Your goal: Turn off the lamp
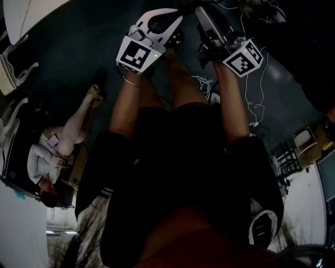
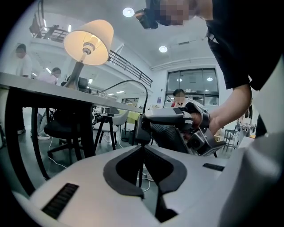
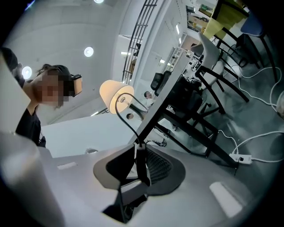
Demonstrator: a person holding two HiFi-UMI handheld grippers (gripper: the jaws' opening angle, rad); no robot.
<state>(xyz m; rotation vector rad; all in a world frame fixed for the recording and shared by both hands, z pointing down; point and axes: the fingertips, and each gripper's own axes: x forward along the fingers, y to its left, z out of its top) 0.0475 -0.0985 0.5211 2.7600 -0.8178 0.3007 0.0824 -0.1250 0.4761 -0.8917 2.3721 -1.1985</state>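
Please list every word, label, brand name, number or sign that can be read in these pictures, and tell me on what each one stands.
No text can be read in any view.
Left marker cube and right marker cube: black-and-white square patterns only, no letters or digits.
Posters on the far wall in the right gripper view: too small and blurred to read.
Lamp shade: plain, no print.

The lamp (image 2: 87, 41) stands on the counter (image 2: 40, 86), up and left of the left tool (image 2: 143, 166). Its cord (image 2: 135, 84) arcs down to a switch (image 2: 143, 130) between the right tool's (image 3: 137, 168) jaws, just above the left tool, whose jaws pinch the cord below. A chair (image 2: 62, 128) stands under the counter.
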